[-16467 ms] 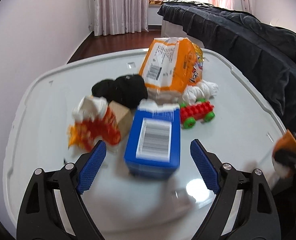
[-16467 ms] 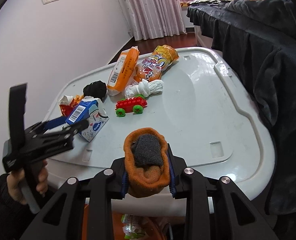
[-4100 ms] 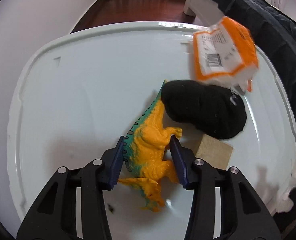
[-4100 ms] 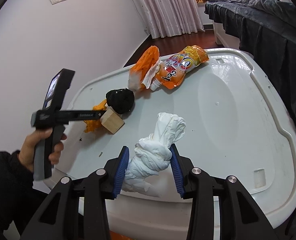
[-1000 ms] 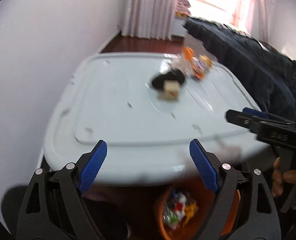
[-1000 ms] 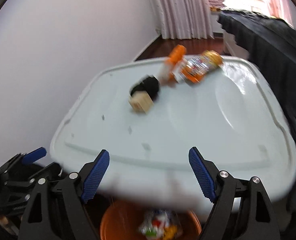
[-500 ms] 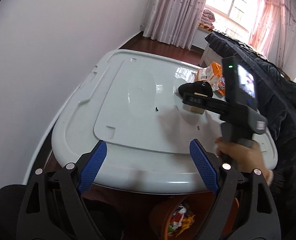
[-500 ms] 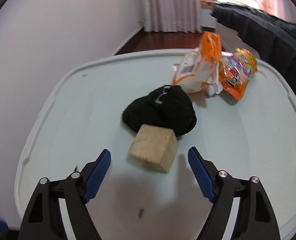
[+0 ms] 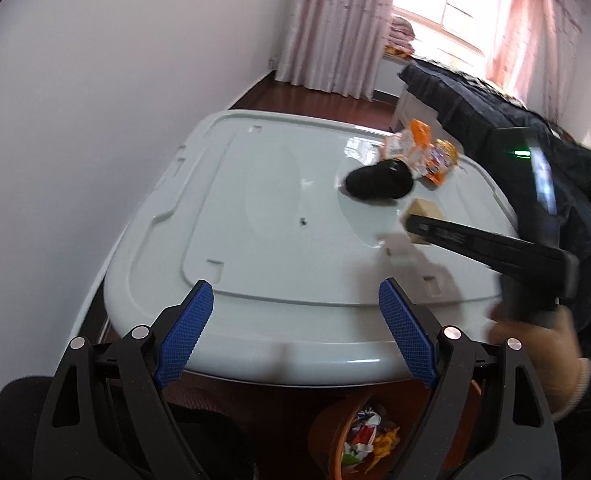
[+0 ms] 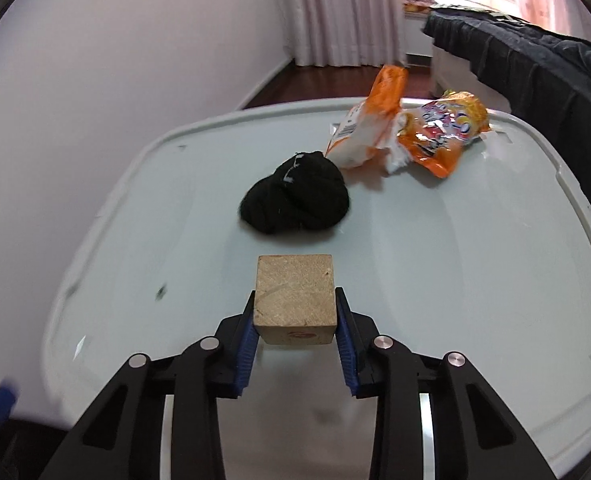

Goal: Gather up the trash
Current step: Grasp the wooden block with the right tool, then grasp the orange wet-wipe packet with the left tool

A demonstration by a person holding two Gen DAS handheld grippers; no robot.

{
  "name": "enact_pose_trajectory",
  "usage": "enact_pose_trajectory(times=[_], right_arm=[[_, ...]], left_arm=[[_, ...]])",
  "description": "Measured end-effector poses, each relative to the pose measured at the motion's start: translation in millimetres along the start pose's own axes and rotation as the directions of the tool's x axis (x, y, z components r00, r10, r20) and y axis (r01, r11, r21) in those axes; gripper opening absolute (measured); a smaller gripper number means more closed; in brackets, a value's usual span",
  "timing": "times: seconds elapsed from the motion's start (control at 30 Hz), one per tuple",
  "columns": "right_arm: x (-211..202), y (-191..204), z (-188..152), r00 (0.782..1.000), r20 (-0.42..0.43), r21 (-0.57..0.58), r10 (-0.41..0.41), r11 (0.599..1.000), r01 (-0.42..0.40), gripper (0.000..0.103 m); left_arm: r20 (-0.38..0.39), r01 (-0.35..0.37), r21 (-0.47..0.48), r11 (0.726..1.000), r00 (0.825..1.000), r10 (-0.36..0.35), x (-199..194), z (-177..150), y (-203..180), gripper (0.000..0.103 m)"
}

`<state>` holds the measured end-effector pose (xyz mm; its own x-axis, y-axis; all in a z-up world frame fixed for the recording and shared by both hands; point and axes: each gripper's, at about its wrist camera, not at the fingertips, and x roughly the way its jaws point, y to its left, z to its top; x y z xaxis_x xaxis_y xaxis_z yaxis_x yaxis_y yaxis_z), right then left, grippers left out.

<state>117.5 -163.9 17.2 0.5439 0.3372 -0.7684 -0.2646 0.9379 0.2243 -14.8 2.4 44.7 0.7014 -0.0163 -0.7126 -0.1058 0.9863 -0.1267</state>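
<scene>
My right gripper [image 10: 295,320] is shut on a wooden cube [image 10: 294,298], held just above the white lid-like table [image 10: 475,280]. Beyond it lie a black rolled sock [image 10: 297,198], an orange-white wrapper [image 10: 369,130] and an orange snack bag [image 10: 441,130]. My left gripper [image 9: 293,332] is open and empty, back over the table's near edge. In the left wrist view I see the right gripper's body [image 9: 483,246] at the cube [image 9: 423,216], the sock [image 9: 379,180] and the wrappers [image 9: 415,150]. An orange bin [image 9: 359,436] with trash stands below the table edge.
A white wall [image 9: 115,100] runs along the left. A bed with a dark cover [image 10: 535,64] stands right of the table. Curtains and a window [image 9: 435,20] are at the back. A small dark speck [image 9: 303,222] lies on the table.
My right gripper has closed on the wooden cube and drawn it away from the black sock. My left gripper stays open by the table edge.
</scene>
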Motion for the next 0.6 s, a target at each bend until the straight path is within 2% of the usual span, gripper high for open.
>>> enact_pose_trajectory(times=[0.07,0.2,0.37,0.47,0.6], right_arm=[[-27,-12,-10,1.0,0.007,-0.042,0.02,0.999,-0.02,0.035],[-69,-45,-22,0.999,0.037,-0.089,-0.002,0.996,0.005,0.035],[-84,-90,-24,0.997,0.072,0.02,-0.012,1.0,0.01,0.035],[-84,-108,-26,0.996,0.091,0.07,-0.004,0.998,-0.002,0.035],[-82,-125,-30,0.997,0.073,0.128,0.037,0.991,-0.046,0.035]], left_arm=[[-0.01,0.027,0.041,0.999,1.0,-0.026,2,4,-12,0.09],[-0.024,0.104,0.139,0.985,0.994,-0.102,20,36,-50,0.091],[-0.063,0.157,0.253,0.955,0.987,-0.145,80,97,-107,0.091],[-0.102,0.179,0.267,0.947,0.982,-0.157,118,125,-133,0.091],[-0.136,0.151,0.291,0.945,0.984,-0.116,168,154,-163,0.091]])
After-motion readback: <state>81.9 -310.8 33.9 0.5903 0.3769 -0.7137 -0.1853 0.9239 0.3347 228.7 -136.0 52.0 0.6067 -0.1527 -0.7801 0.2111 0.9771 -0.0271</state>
